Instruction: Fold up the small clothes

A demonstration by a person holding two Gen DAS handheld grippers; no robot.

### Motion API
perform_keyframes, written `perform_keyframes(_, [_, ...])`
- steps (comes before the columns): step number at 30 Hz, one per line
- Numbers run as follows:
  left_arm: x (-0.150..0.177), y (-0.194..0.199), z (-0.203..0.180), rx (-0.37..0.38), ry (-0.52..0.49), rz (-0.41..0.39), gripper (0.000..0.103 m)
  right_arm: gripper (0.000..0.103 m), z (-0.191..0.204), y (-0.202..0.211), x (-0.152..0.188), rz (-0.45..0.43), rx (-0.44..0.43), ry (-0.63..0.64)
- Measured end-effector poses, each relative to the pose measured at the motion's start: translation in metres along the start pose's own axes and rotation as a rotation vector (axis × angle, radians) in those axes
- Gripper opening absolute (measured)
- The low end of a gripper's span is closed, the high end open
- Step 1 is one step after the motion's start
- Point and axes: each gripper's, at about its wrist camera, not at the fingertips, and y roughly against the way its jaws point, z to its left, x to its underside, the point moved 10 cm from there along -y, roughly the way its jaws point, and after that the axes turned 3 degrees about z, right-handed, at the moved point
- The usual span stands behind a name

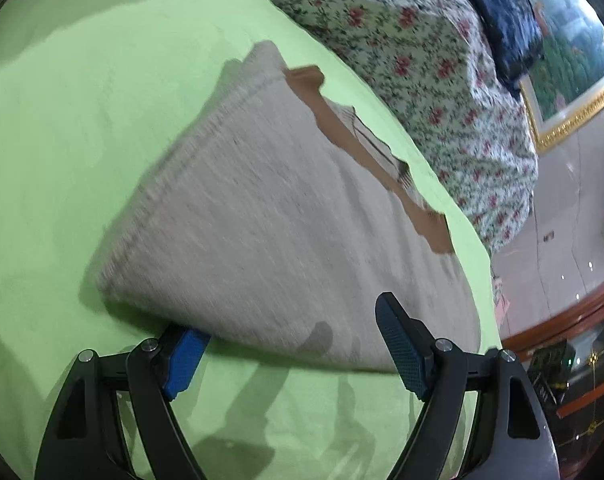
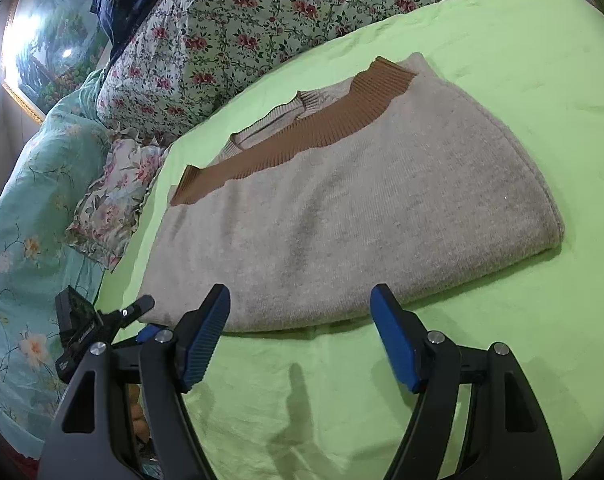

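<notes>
On the green sheet (image 2: 482, 380) of the bed lies a grey knitted sweater (image 2: 342, 208) with a brown ribbed band (image 2: 302, 136), already folded over on itself into a thick, fairly neat packet. Its rounded fold edge faces both cameras, and the band and neck opening lie at the far side, towards the flowered bedding (image 2: 237, 40).

Farthest left in the right wrist view, the left hand-held gripper (image 1: 289, 348) reaches the near left corner of the packet. Its jaws stand wide apart; one blue pad appears tucked under the fold edge while the other stands over the knit, so nothing is pinched yet. That view is blurred, so actual contact is hard to judge.

Further right, the right hand-held gripper (image 2: 299, 320) also has its jaws apart, straddling the near edge of the sweater without pressing on it.

Judging from this, at least one fold looks done. Either another fold to make the packet smaller remains, or only a tidy-up; I cannot tell which.
</notes>
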Motion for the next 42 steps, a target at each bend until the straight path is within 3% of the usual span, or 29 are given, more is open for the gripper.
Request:
perform_keyframes(6, [-0.017, -0.003, 0.008, -0.022, 0.018, -0.039, 0.081, 0.073, 0.001, -0.002, -0.004, 0.009, -0.012, -0.015])
perform_keyframes(9, [-0.029, -0.005, 0.009, -0.062, -0.007, -0.063, 0.074, 0.073, 0.001, -0.004, -0.005, 0.012, -0.008, -0.008])
perform_keyframes(10, [-0.032, -0.005, 0.009, -0.073, -0.01, -0.072, 0.064, 0.073, 0.002, -0.005, -0.006, 0.016, -0.007, -0.005])
perform_keyframes(13, [-0.042, -0.006, 0.005, -0.088, -0.029, -0.079, 0.019, 0.073, 0.005, -0.007, -0.016, 0.016, -0.01, 0.018])
perform_keyframes(14, [-0.046, -0.005, 0.002, -0.101, -0.043, -0.09, 0.011, 0.073, 0.006, -0.007, -0.021, 0.012, -0.008, 0.025])
perform_keyframes(19, [-0.054, 0.006, -0.057, -0.064, -0.192, -0.13, 0.01, 0.073, 0.007, -0.002, -0.051, -0.017, -0.041, 0.03])
perform_keyframes(21, [-0.048, 0.001, -0.1, 0.003, -0.28, -0.105, 0.009, 0.073, 0.006, -0.001, -0.063, -0.019, -0.08, 0.014])
perform_keyframes(27, [-0.008, -0.048, -0.176, 0.062, -0.477, -0.006, 0.009, 0.073, 0.002, -0.021, -0.091, 0.076, -0.195, -0.047])
perform_keyframes(32, [0.012, -0.084, -0.178, 0.048, -0.497, 0.073, 0.008, 0.074, 0.018, -0.065, -0.102, 0.207, -0.26, -0.03])
perform_keyframes(38, [0.009, -0.074, -0.166, 0.075, -0.464, 0.064, 0.008, 0.074, 0.066, -0.136, -0.109, 0.353, -0.297, 0.067])
perform_keyframes(42, [0.006, -0.073, -0.167, 0.072, -0.469, 0.066, 0.008, 0.07, 0.107, -0.183, -0.113, 0.43, -0.379, 0.101])
